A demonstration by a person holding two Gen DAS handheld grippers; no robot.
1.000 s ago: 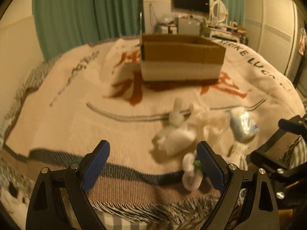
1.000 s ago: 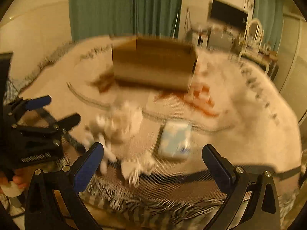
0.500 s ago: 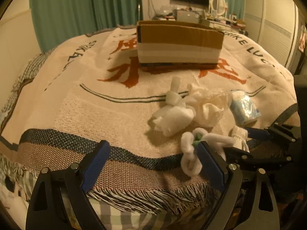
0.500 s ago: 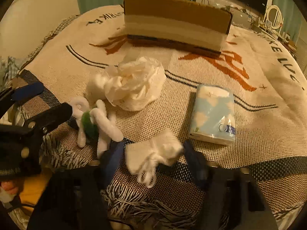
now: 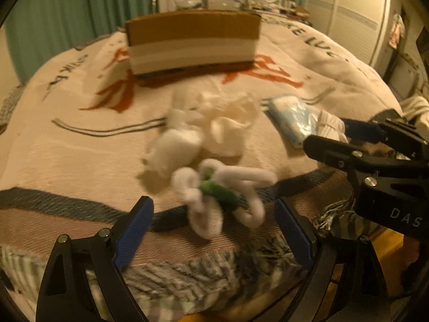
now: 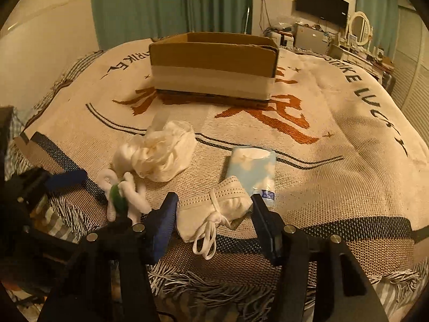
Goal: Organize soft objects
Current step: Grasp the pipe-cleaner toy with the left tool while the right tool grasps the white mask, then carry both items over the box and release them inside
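Observation:
A folded white face mask [image 6: 214, 210] lies near the blanket's front edge, between the blue pads of my right gripper [image 6: 214, 214], whose jaws are partly closed around it. A white and green pipe-cleaner toy [image 5: 214, 190] lies just ahead of my open left gripper [image 5: 214, 228]; it also shows in the right wrist view [image 6: 120, 196]. A crumpled white plastic bag [image 6: 163, 155] and a white soft roll [image 5: 174, 147] lie behind it. A blue tissue pack [image 6: 252, 169] lies to the right. An open cardboard box [image 6: 214, 64] stands farther back.
Everything rests on a cream blanket [image 6: 335, 139] with orange characters and a fringed front edge [image 6: 214, 276]. Green curtains [image 6: 161, 2], a TV [image 6: 321, 0] and a cluttered dresser stand behind. The right gripper shows at the right of the left wrist view [image 5: 370, 145].
Both grippers moved forward and down toward the blanket's front edge. The right gripper's jaws narrowed around the face mask. The left gripper came up to the pipe-cleaner toy.

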